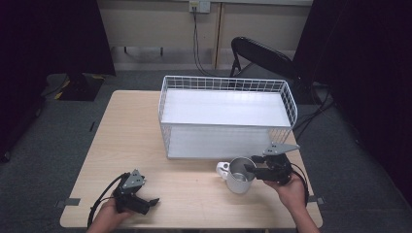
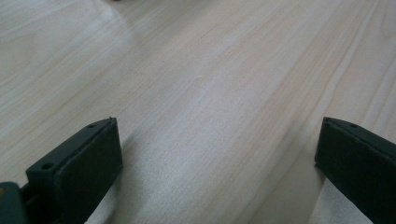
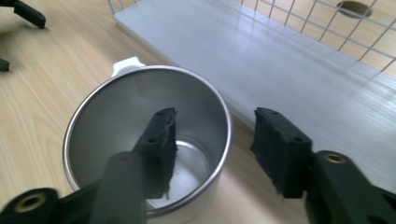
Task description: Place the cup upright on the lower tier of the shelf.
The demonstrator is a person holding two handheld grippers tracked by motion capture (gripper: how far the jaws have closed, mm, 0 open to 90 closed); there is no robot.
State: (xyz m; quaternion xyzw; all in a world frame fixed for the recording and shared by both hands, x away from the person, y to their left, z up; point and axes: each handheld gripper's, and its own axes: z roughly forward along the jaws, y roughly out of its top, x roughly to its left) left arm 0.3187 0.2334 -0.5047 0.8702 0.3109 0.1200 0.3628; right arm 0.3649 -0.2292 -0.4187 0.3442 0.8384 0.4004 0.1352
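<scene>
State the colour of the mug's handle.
White; the mug handle shows best in the right gripper view.

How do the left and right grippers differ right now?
The left gripper sits open over bare table, nothing between its jaws; the right gripper straddles the metal mug's rim, one jaw inside, one outside, not closed. Left is at the table's near-left, right beside the wire basket. Both are hand-held.

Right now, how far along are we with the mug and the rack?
Done: nothing is stowed; the white wire basket holds nothing. In hand: the right gripper is open astride the shiny steel mug's rim, one jaw inside, one outside, not closed. The left gripper is open over the light wooden table. Left: probably grasp, lift, place.
</scene>
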